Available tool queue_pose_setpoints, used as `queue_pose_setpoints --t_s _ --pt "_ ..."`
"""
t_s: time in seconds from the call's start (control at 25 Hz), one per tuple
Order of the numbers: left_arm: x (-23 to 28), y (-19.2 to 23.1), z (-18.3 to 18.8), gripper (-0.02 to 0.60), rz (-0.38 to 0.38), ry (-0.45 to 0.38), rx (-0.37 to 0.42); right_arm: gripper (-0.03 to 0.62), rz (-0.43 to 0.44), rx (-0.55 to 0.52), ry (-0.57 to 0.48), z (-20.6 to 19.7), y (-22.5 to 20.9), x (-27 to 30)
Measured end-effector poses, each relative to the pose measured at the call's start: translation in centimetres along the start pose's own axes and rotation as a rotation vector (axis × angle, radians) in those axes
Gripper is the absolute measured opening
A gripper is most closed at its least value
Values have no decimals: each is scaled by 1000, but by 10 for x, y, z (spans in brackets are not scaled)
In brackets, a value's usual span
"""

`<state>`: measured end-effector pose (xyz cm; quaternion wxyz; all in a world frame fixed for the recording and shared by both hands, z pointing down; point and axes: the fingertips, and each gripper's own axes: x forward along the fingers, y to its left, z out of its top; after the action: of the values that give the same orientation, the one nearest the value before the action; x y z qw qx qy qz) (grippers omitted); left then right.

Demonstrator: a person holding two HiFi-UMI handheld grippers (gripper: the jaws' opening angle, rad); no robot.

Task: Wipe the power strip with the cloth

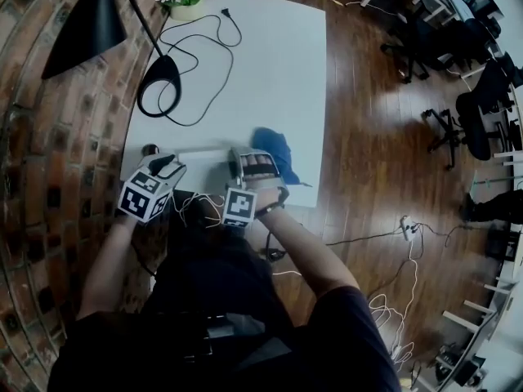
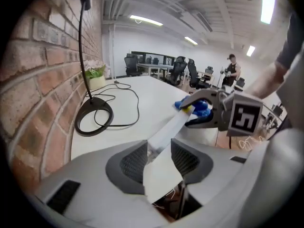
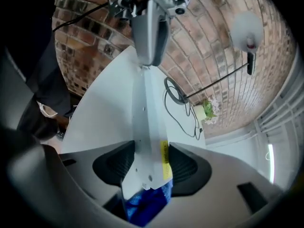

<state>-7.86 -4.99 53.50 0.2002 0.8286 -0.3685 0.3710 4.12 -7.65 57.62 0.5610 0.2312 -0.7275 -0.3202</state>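
My left gripper (image 1: pixel 169 164) pinches the strip (image 1: pixel 204 154) at nine o'clock; my right gripper (image 1: pixel 258 164) clamps its three o'clock end, cloth (image 1: pixel 274 149) bunched there.

Bright, even light throughout. In the head view the white table (image 1: pixel 270 64) at 12 o'clock is nearly blown out. The glossy floor (image 1: pixel 368 162) at 3 o'clock carries streaky glare, and the person's dark clothing at 6 o'clock sinks into murk. Fisheye distortion bows the brick wall (image 1: pixel 41 137) at 9 o'clock. In the left gripper view, ceiling strip lights (image 2: pixel 146 20) glow from 12 to 2 o'clock. The fingers (image 2: pixel 130 163) of the left gripper (image 2: pixel 158 158), close to the lens, look soft. The right gripper view has heavy black vignetting at 9 o'clock and a blurred lamp head (image 3: pixel 247 27) at 1 o'clock.
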Motion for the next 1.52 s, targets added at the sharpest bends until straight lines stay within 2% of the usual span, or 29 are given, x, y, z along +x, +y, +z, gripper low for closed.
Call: queue_pose_setpoints --t_s 0.04,0.16,0.28,0.44,0.48,0.56,0.64,0.76,0.88,1.0,1.08,1.16,1.2,1.28,1.36,1.4,1.52 --pt "-4 -4 5 173 -13 -16 -16 221 -5 -4 -8 2 3 -2" --pt "-4 -21 13 175 -48 -24 -2 225 -22 -48 -19 3 15 -11" --pt "8 -33 14 158 -62 -18 -2 229 -79 -101 -7 2 16 -14" --pt "15 -24 30 146 -29 -95 -115 229 -139 -94 -40 8 7 -16" --pt "16 -21 35 146 -34 -89 -87 229 -139 -97 -41 8 7 -16" --pt "20 -23 40 143 -79 -10 85 229 -132 -109 -39 7 9 -18" --pt "23 -32 38 153 -162 89 251 229 -138 -108 -50 7 9 -20" --pt "31 -38 35 163 -227 158 379 229 -133 -107 -48 6 11 -20" --pt "35 -39 27 154 -269 211 399 229 -133 -108 -44 8 10 -19" --pt "35 -43 22 122 -237 228 465 229 -60 -95 -19 5 21 -17" --pt "36 -45 23 114 -197 202 493 232 26 -32 -8 3 30 -16" --pt "35 -47 23 111 -180 175 498 247 46 52 -21 4 24 -14" --pt "34 -49 22 108 -171 164 518 278 50 100 -35 5 21 -13" --pt "32 -53 19 100 -134 136 587 279 76 165 -60 5 19 -13" --pt "31 -57 15 55 -83 106 655 279 123 177 -77 5 22 -17" --pt "31 -59 14 43 -67 93 665 279 153 178 -85 5 23 -20" --pt "31 -60 13 38 -67 88 638 279 241 166 -120 11 27 -23"
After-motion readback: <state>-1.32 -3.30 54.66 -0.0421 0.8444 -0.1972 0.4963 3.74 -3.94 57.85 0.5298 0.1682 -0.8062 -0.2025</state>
